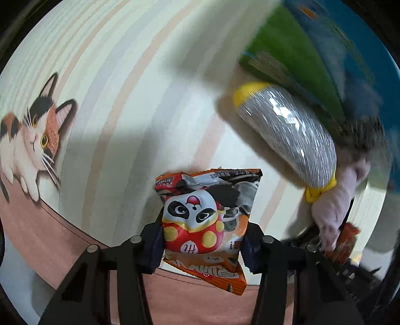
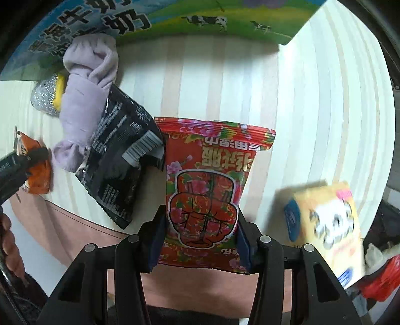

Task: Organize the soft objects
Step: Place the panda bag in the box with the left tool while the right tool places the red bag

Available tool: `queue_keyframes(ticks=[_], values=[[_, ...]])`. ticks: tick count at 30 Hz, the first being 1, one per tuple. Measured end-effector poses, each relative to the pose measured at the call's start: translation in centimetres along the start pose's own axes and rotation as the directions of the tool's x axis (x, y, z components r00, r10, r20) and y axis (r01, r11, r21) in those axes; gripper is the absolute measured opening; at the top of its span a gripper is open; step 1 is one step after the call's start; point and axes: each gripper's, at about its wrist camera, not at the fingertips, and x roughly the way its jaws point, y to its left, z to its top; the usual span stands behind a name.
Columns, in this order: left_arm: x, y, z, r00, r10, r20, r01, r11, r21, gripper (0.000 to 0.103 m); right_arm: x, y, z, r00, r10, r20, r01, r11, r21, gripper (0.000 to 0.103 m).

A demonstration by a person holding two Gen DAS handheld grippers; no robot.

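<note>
My left gripper [image 1: 201, 246] is shut on an orange panda snack packet [image 1: 203, 225] and holds it above the striped tablecloth [image 1: 120, 105]. My right gripper [image 2: 201, 240] is shut on a red floral wet-wipe packet [image 2: 208, 190] over the same cloth. A rolled lilac cloth [image 2: 82, 110] lies left of it, partly over a black packet [image 2: 120, 160]. A silver glitter roll with yellow ends [image 1: 287, 135] lies beside the lilac cloth [image 1: 332, 205]. The left gripper with its orange packet [image 2: 37, 167] shows at the right wrist view's left edge.
A blue and green milk carton box [image 2: 175, 17] stands at the back of the table. A yellow tissue packet [image 2: 327, 230] lies at the right. A cat picture [image 1: 30, 140] is printed on the cloth near the pink table border [image 1: 37, 230].
</note>
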Motion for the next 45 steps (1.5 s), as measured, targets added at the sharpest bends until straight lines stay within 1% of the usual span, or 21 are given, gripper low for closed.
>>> queue_keyframes(ticks=[1, 3, 5, 6, 8, 9, 11, 12, 17, 19, 21, 22, 24, 25, 27, 29, 32, 34, 36, 40, 45], values=[[0.1, -0.4, -0.2, 1.0, 0.006, -0.003, -0.006, 1.0, 0.021, 0.047, -0.1, -0.1, 0.0, 1.0, -0.004, 0.013, 0.003, 1.0, 0.009, 0.061], [0.7, -1.7, -1.1, 0.999, 0.034, 0.001, -0.034, 0.998, 0.055, 0.046, -0.3, -0.3, 0.4, 0.999, -0.007, 0.035, 0.006, 0.999, 0.037, 0.063], [1.1, -2.7, -0.9, 0.998, 0.054, 0.012, -0.055, 0.996, 0.074, 0.046, 0.1, -0.6, 1.0, 1.0, -0.006, 0.03, 0.005, 0.999, 0.049, 0.063], [1.1, -2.9, -1.2, 0.998, 0.06, 0.014, -0.061, 0.995, 0.08, 0.045, 0.5, -0.6, 1.3, 1.0, -0.009, 0.023, 0.008, 0.999, 0.051, 0.061], [1.7, -4.0, -1.9, 0.999, 0.051, 0.011, -0.052, 0.995, 0.081, 0.045, 0.8, -0.8, 1.7, 1.0, -0.02, 0.021, 0.019, 0.999, 0.049, 0.05], [1.3, -4.3, -1.8, 0.999, 0.048, 0.016, -0.049, 0.995, 0.085, 0.045, 0.5, -0.8, 1.8, 0.999, -0.024, 0.032, 0.023, 0.999, 0.049, 0.049], [-0.1, -5.4, -1.6, 0.998, 0.048, 0.035, -0.051, 0.993, 0.102, 0.044, -0.4, -1.3, 1.1, 0.999, -0.01, 0.051, 0.007, 0.999, 0.054, 0.048], [-1.0, -5.6, -1.3, 0.998, 0.04, 0.044, -0.045, 0.993, 0.11, 0.044, -0.6, -0.7, -0.6, 0.998, 0.002, 0.06, -0.006, 0.998, 0.059, 0.048], [-7.1, -8.0, -3.1, 0.991, -0.053, 0.121, 0.032, 0.984, 0.175, 0.044, -5.6, -0.7, -4.1, 0.986, 0.114, 0.124, -0.12, 0.992, 0.044, 0.048], [-10.3, -9.7, -3.2, 0.983, -0.095, 0.157, 0.06, 0.974, 0.217, 0.044, -8.6, -0.6, -4.9, 0.972, 0.177, 0.155, -0.184, 0.983, 0.027, 0.047], [-12.7, -11.2, -2.5, 0.973, -0.13, 0.19, 0.079, 0.963, 0.256, 0.044, -12.9, 0.1, -5.0, 0.95, 0.242, 0.199, -0.247, 0.969, 0.005, 0.047], [-14.5, -11.4, -1.7, 0.969, -0.145, 0.201, 0.085, 0.956, 0.282, 0.044, -15.0, 0.5, -5.5, 0.939, 0.264, 0.221, -0.27, 0.963, -0.005, 0.047], [-18.0, -11.8, 0.6, 0.96, -0.173, 0.219, 0.097, 0.943, 0.318, 0.044, -18.8, 0.8, -4.4, 0.916, 0.297, 0.271, -0.299, 0.954, -0.034, 0.047], [-19.6, -11.7, 1.6, 0.956, -0.172, 0.237, 0.085, 0.938, 0.336, 0.044, -19.4, 0.8, -4.0, 0.907, 0.302, 0.293, -0.303, 0.952, -0.045, 0.047], [-21.2, -13.0, 4.4, 0.947, -0.155, 0.28, 0.046, 0.932, 0.361, 0.044, -21.9, 1.5, -1.9, 0.899, 0.274, 0.342, -0.271, 0.961, -0.057, 0.047], [-21.8, -14.2, 7.5, 0.944, -0.126, 0.306, 0.007, 0.931, 0.365, 0.044, -23.9, 1.7, 1.1, 0.893, 0.204, 0.402, -0.202, 0.978, -0.047, 0.047], [-20.7, -14.9, 12.1, 0.95, -0.109, 0.292, 0.002, 0.939, 0.344, 0.044, -23.5, 0.4, 5.4, 0.903, 0.144, 0.406, -0.154, 0.988, -0.009, 0.047], [-19.2, -15.7, 15.6, 0.961, -0.09, 0.263, 0.001, 0.947, 0.322, 0.044, -22.4, 0.1, 8.2, 0.92, 0.113, 0.375, -0.128, 0.992, 0.016, 0.048], [-17.7, -16.4, 18.1, 0.97, -0.078, 0.229, 0.002, 0.949, 0.315, 0.044, -20.4, 0.0, 10.3, 0.939, 0.086, 0.334, -0.103, 0.994, 0.034, 0.047], [-14.4, -17.9, 22.3, 0.987, -0.047, 0.151, -0.002, 0.952, 0.308, 0.044, -15.7, -0.7, 12.5, 0.963, 0.052, 0.263, -0.067, 0.997, 0.047, 0.047], [-11.6, -19.7, 25.4, 0.995, -0.005, 0.1, -0.027, 0.948, 0.317, 0.044, -12.5, -0.7, 13.9, 0.979, 0.039, 0.202, -0.052, 0.997, 0.063, 0.047]])
